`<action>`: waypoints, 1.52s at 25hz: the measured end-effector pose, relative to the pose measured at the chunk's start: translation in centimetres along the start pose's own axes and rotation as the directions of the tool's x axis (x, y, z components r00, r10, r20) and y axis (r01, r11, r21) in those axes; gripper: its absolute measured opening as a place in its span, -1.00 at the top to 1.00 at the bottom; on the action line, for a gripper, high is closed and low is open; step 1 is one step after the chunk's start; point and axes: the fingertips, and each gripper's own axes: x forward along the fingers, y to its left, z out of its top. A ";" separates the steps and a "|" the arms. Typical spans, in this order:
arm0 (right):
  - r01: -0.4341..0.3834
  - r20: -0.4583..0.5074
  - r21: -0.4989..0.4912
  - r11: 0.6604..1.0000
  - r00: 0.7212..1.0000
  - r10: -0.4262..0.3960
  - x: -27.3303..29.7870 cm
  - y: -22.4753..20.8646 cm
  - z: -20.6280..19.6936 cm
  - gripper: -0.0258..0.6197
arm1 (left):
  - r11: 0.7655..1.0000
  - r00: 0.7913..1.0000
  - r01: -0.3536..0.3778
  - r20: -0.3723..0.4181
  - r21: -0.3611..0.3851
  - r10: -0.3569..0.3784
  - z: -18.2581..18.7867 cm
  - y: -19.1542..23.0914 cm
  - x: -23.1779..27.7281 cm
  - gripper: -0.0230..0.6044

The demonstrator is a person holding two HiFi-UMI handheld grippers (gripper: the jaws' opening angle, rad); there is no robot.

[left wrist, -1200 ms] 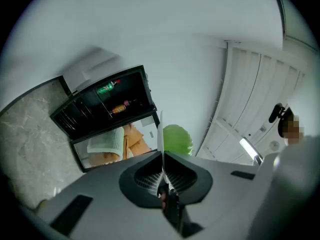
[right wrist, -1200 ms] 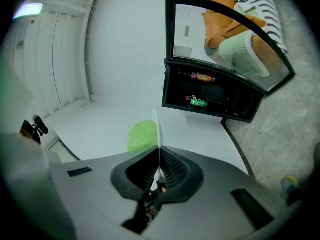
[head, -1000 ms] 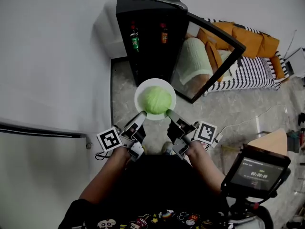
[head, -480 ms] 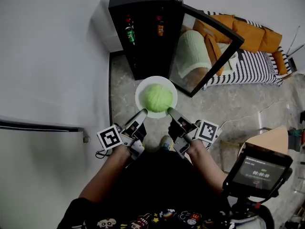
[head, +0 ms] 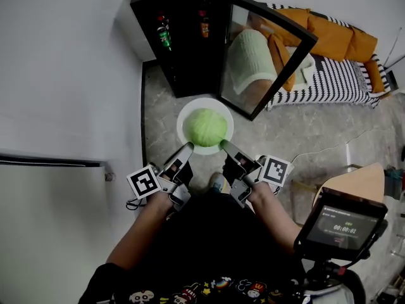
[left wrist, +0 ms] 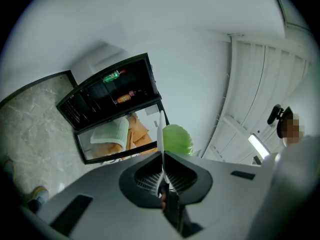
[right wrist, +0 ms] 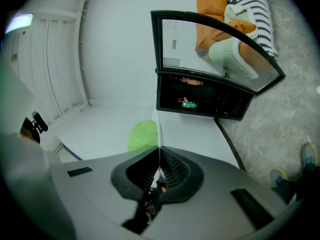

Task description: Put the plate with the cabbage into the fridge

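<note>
A white plate [head: 184, 111] carrying a green cabbage [head: 205, 126] hangs above the floor in the head view. My left gripper [head: 186, 148] is shut on the plate's near-left rim, my right gripper [head: 223, 145] on its near-right rim. Each gripper view shows the plate edge-on [left wrist: 160, 134] [right wrist: 158, 131] pinched between the jaws, with the cabbage [left wrist: 176, 139] [right wrist: 142, 135] beside it. Just beyond stands the black fridge [head: 180, 37], its glass door [head: 266, 56] swung open to the right. Bottles [head: 164, 38] sit on a shelf inside.
A white wall [head: 63, 75] runs along the left. A striped couch with orange cushions [head: 335, 68] lies to the right, on the marbled floor [head: 316, 132]. A screen on a stand [head: 338, 223] is at lower right. A shoe [head: 217, 182] shows below the plate.
The fridge has shifted up and left in the head view and looms larger relative to the plate. Both grippers keep their hold on the plate.
</note>
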 end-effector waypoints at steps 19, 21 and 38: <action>0.012 -0.022 -0.002 1.000 1.000 -0.012 0.1 -0.5 0.5 0.87 | 1.000 0.999 0.019 0.029 0.011 -0.019 0.1 0.3 0.5 0.87; 0.009 -0.027 -0.006 1.000 1.000 -0.010 0.2 -0.4 0.6 0.87 | 1.000 0.999 0.018 0.034 0.012 -0.018 0.1 0.3 0.5 0.87; 0.004 -0.040 0.005 1.000 0.999 -0.004 0.5 -0.6 0.6 0.87 | 1.000 0.999 0.021 0.045 0.011 -0.021 0.3 0.3 0.5 0.87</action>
